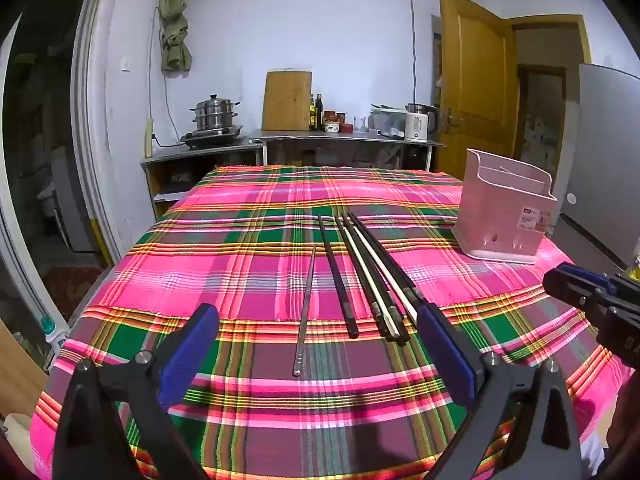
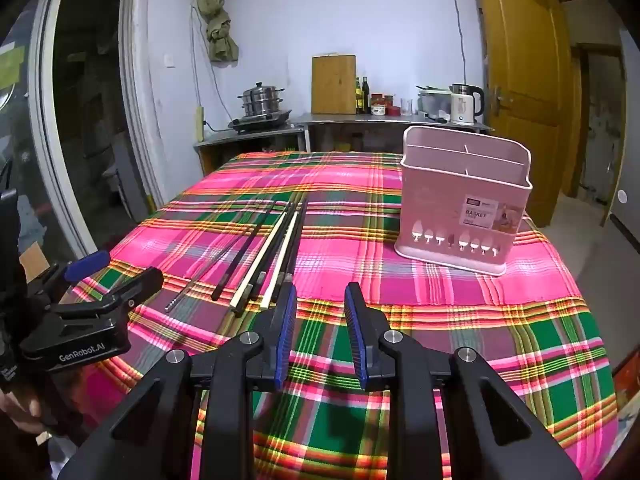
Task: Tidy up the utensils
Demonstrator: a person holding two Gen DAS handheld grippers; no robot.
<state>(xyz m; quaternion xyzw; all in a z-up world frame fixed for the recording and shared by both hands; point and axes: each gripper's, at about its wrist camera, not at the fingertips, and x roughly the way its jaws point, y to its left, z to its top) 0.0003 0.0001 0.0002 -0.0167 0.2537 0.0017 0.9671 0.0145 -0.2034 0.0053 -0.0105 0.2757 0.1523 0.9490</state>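
While lying flat on plaid tablecloth [image 1: 248, 216], chopsticks [image 1: 362, 276] run lengthwise, away from cameras, fanning slightly. Left gripper [image 1: 316, 322] low above near ends, jaws wide apart. Right gripper [image 2: 320, 292] beside, narrowly parted, empty. Sticks: dark, cream, one metal. Pink basket [image 2: 464, 204] upright, right of them.

A woven plaid cloth in pink, green and purple [image 1: 256, 240] covers the table, matt and ribbed in texture. Near its middle lie a thin grey metal chopstick [image 1: 306, 304] with a dull sheen, glossy black chopsticks [image 1: 338, 276] and smooth cream-coloured chopsticks [image 1: 370, 276]. Toward the right edge stands a pale pink plastic utensil basket [image 2: 460, 216], smooth and satiny, bearing a glossy paper label [image 2: 490, 214].
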